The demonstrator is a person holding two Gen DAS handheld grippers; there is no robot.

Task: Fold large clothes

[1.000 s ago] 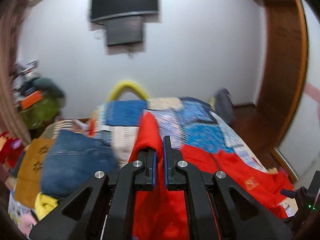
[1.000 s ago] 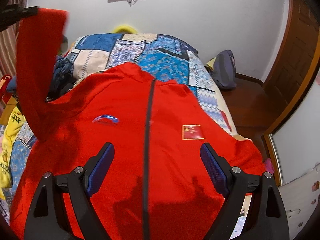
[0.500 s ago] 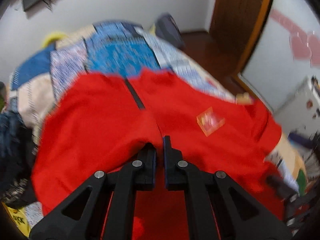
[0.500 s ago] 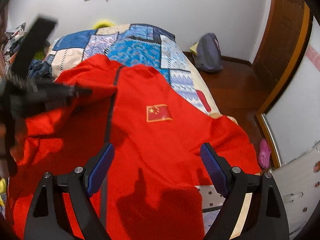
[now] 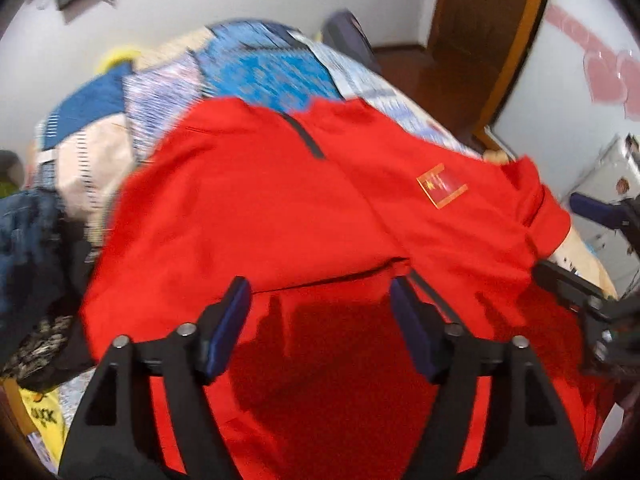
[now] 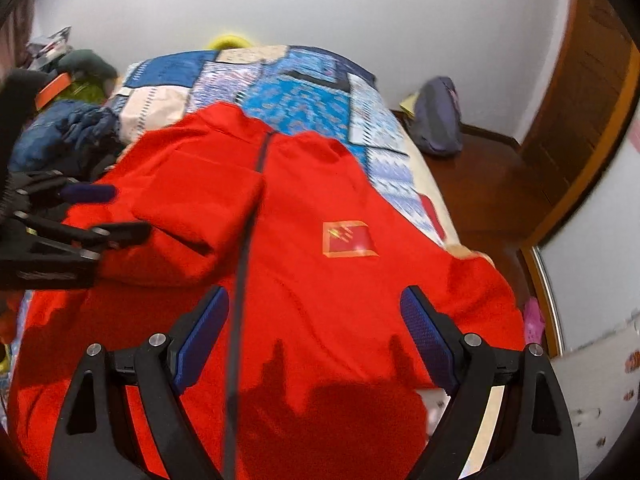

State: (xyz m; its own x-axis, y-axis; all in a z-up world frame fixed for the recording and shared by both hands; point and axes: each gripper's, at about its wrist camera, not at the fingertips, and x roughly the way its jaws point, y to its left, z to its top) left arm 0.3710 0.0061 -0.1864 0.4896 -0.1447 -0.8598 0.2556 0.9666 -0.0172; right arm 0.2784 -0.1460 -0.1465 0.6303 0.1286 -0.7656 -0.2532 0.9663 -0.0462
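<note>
Since the near sleeve [image 6: 200, 216] lies folded across the chest of the red jacket [image 6: 320, 280], which is spread zip-up on the patchwork bed [image 6: 304, 92], the step in hand is probably the matching fold on the other side. Left to right: the left gripper [image 5: 320, 304] hangs over the hem at 6 o'clock, jaws spread and holding nothing; the right gripper [image 6: 314, 320] is likewise spread wide and empty. A good fold would pinch the far sleeve near the cuff, at about 3 o'clock, and lay it flat without dragging the body. No container is visible.
</note>
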